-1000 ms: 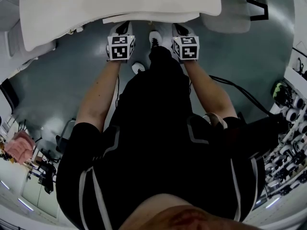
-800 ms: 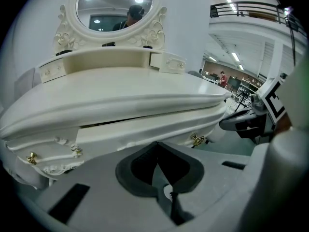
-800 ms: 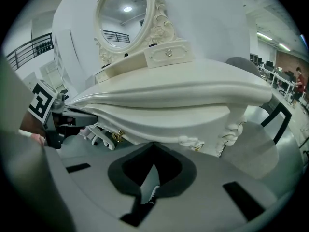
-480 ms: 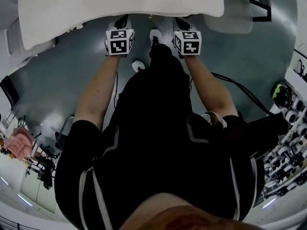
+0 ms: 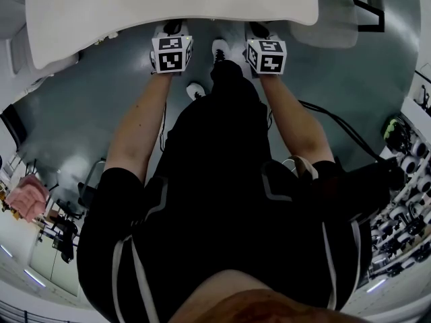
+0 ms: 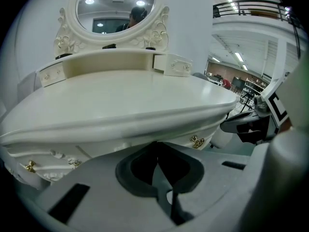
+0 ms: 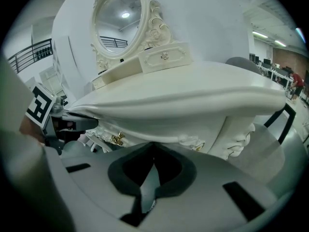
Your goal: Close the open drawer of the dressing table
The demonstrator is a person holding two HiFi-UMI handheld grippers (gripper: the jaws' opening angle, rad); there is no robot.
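The white dressing table (image 5: 168, 2) fills the top of the head view. Its front drawer (image 6: 111, 149), with gold knobs (image 6: 196, 141), sits tucked under the tabletop edge, and no part of it sticks out in the head view. My left gripper (image 5: 170, 31) and right gripper (image 5: 259, 31) are held side by side at the table's front edge. In the left gripper view the left gripper (image 6: 155, 144) is shut, its tips at the drawer front. In the right gripper view the right gripper (image 7: 153, 145) is shut too, against the carved front beside a gold knob (image 7: 117, 139).
An oval mirror (image 6: 116, 6) and small top drawers (image 7: 164, 57) stand at the back of the table. A grey stool (image 5: 323, 19) is at its right. A black cable (image 5: 337, 123) crosses the floor, and equipment racks (image 5: 404, 153) line the right side.
Both grippers have moved forward toward the table. The drawer front that stuck out below the tabletop a second ago has slid in under it.
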